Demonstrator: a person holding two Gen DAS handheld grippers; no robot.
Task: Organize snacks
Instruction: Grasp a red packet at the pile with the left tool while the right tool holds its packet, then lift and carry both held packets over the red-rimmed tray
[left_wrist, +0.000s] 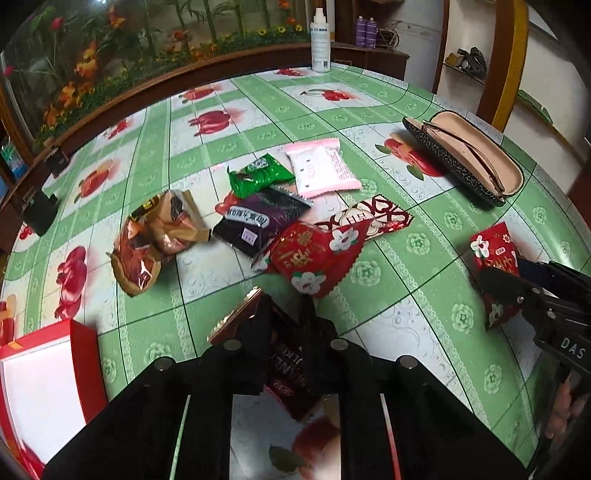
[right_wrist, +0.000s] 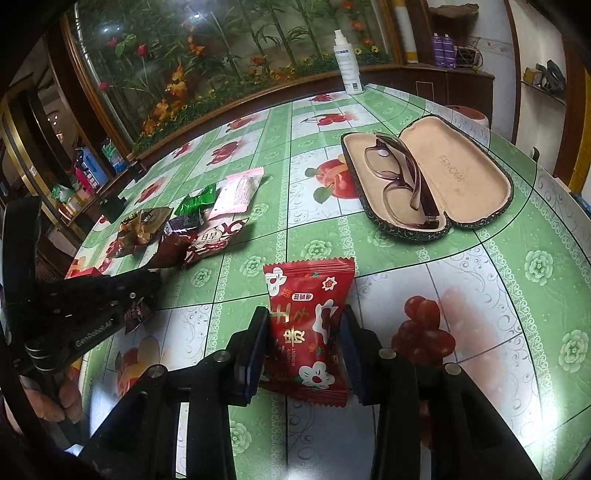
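Observation:
In the left wrist view my left gripper is shut on a dark brown snack packet, low over the table. Ahead lies a loose heap of snacks: brown packets, a purple-black packet, a green one, a pink-white one, a red flower packet and a red-white patterned packet. My right gripper is shut on a red flower-printed packet that rests on the tablecloth. The left gripper also shows at the left of the right wrist view with its dark packet.
A red box with a white inside stands at the near left. An open glasses case with glasses lies at the right. A white spray bottle stands at the table's far edge, by a flower-painted glass panel.

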